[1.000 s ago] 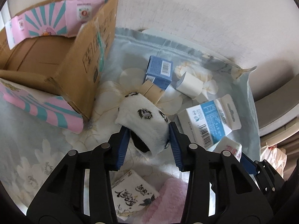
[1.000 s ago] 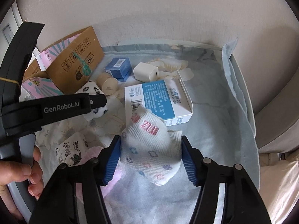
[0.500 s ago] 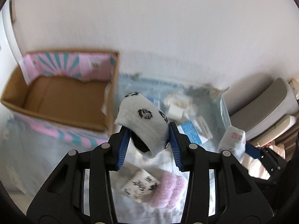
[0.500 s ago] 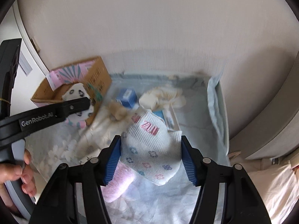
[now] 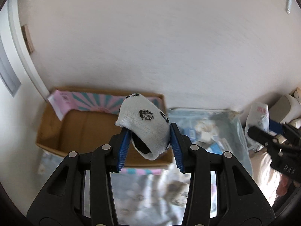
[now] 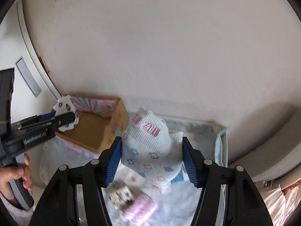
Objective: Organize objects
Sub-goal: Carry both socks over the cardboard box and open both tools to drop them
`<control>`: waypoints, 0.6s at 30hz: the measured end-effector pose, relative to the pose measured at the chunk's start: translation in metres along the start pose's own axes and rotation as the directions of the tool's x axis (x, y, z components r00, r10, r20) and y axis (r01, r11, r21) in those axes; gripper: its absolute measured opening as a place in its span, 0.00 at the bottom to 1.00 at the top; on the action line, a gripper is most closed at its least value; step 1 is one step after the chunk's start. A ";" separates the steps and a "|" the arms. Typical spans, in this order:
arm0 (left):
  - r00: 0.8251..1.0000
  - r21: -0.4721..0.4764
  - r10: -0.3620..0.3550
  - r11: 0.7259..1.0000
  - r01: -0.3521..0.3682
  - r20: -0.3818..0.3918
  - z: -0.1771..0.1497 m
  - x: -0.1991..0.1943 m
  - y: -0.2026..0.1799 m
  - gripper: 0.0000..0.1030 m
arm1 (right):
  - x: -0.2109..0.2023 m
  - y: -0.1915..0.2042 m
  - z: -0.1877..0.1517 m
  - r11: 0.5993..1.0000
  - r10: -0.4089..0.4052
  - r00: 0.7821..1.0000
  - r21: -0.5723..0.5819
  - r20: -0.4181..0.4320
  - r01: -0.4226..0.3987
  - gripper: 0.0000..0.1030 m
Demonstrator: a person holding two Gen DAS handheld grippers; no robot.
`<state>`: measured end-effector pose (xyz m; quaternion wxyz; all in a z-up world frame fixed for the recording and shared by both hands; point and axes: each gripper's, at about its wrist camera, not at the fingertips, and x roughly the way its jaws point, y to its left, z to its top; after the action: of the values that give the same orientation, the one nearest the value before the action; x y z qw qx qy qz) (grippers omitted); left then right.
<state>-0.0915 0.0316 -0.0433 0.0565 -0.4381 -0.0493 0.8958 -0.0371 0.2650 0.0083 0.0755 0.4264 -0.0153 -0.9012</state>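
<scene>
My left gripper [image 5: 149, 146] is shut on a white sock with black spots [image 5: 144, 124], held high over the open cardboard box [image 5: 79, 130]. The same sock [image 6: 64, 113] and left gripper [image 6: 62, 119] show over the box [image 6: 97, 130] in the right wrist view. My right gripper [image 6: 151, 160] is shut on a white knit sock with pink letters and flowers [image 6: 150, 146], raised above the blue cloth [image 6: 220, 146]. That sock [image 5: 258, 116] and right gripper [image 5: 263, 130] show at the right of the left wrist view.
The box stands against a white wall [image 5: 150, 47], in the left corner by a door frame [image 5: 22, 60]. On the cloth [image 5: 240, 150] lie a pink roll [image 6: 140, 209], a black-and-white packet [image 6: 120, 195] and small blue-and-white boxes [image 5: 212, 146]. A grey cushion [image 6: 267, 162] lies at the right.
Both grippers have risen and tilted up with their socks. The left one has moved left over the box. The items on the cloth now look smaller and lower.
</scene>
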 end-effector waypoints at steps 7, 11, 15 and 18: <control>0.999 -0.006 0.032 0.999 -0.032 -0.013 0.029 0.009 0.065 0.37 | 0.035 0.050 0.046 0.998 0.047 0.999 -0.035 -0.016 -0.048 0.55; 0.998 -0.011 0.051 0.999 -0.051 -0.034 0.036 0.020 0.103 0.37 | 0.063 0.083 0.061 0.995 0.076 0.996 -0.057 -0.045 -0.078 0.55; 0.995 -0.022 0.072 0.997 -0.074 -0.072 0.035 0.037 0.141 0.37 | 0.095 0.112 0.066 0.994 0.082 0.991 -0.060 -0.102 -0.089 0.55; 0.992 -0.029 0.076 0.996 -0.079 -0.100 0.030 0.049 0.162 0.37 | 0.118 0.134 0.066 0.993 0.104 0.984 -0.043 -0.147 -0.111 0.55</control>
<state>-0.1541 -0.1230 -0.0858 0.0167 -0.4845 -0.0443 0.8735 -0.1456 0.1129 -0.0280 0.1358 0.4871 -0.0098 -0.8626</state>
